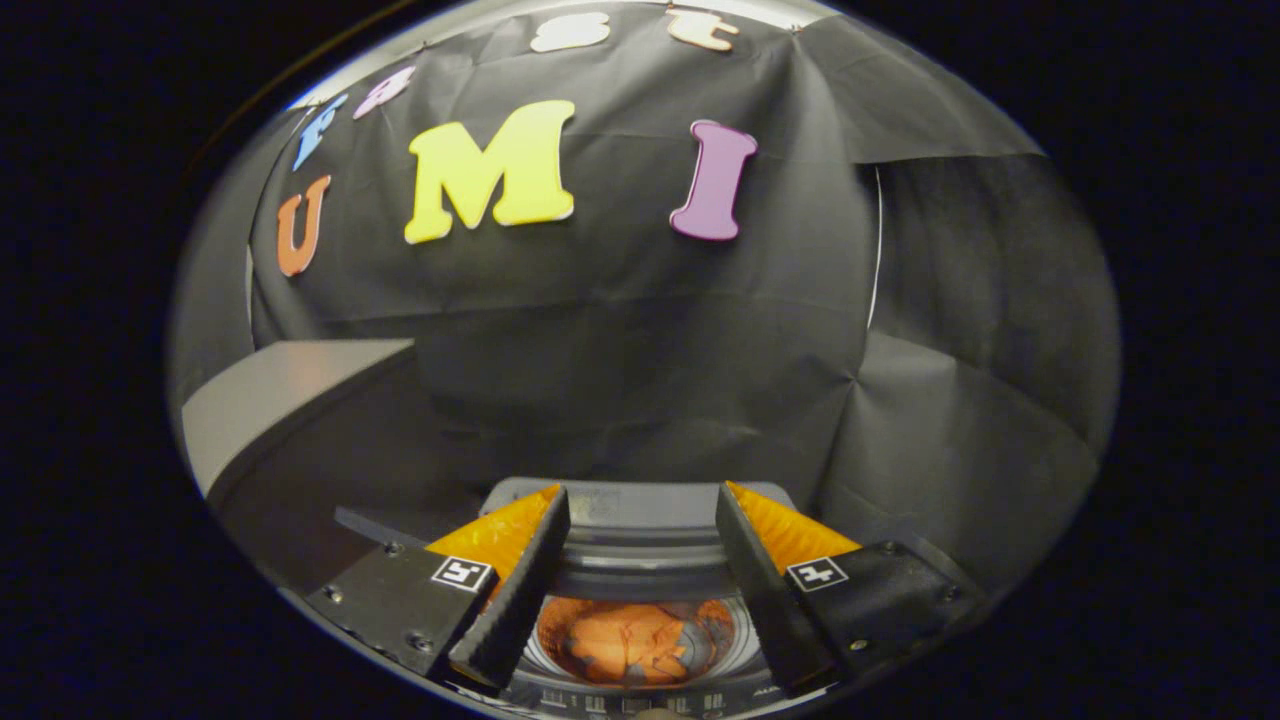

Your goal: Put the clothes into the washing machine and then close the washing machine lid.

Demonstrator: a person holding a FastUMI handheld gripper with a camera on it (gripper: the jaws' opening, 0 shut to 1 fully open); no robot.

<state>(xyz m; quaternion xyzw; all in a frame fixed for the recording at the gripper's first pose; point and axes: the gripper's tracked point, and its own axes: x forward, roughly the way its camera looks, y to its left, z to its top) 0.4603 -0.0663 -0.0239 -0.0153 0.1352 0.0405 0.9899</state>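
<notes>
Tongs (640, 500) are hanging above the washing machine (640, 515) with their 2 fingers (520, 590) spread well apart, gripping nothing. Between the fingers, the machine's round drum is lying open, and 1 bundle of orange clothes (625, 640) is sitting crumpled inside it, below the fingertips. Whether the bundle is 1 garment or several, I cannot tell. A raised grey lid (640, 505) is standing at the far side of the opening, just ahead of the fingertips, so the machine is not yet closed. A strip of controls is showing at the machine's near edge, too small to make out. Behind the machine, black cloth (640, 360) is draping the booth as its wall, creased and folded at the right. To the left, 1 pale grey flat surface (280, 400), possibly a desk, is jutting out beside the cloth, well apart from the machine
</notes>
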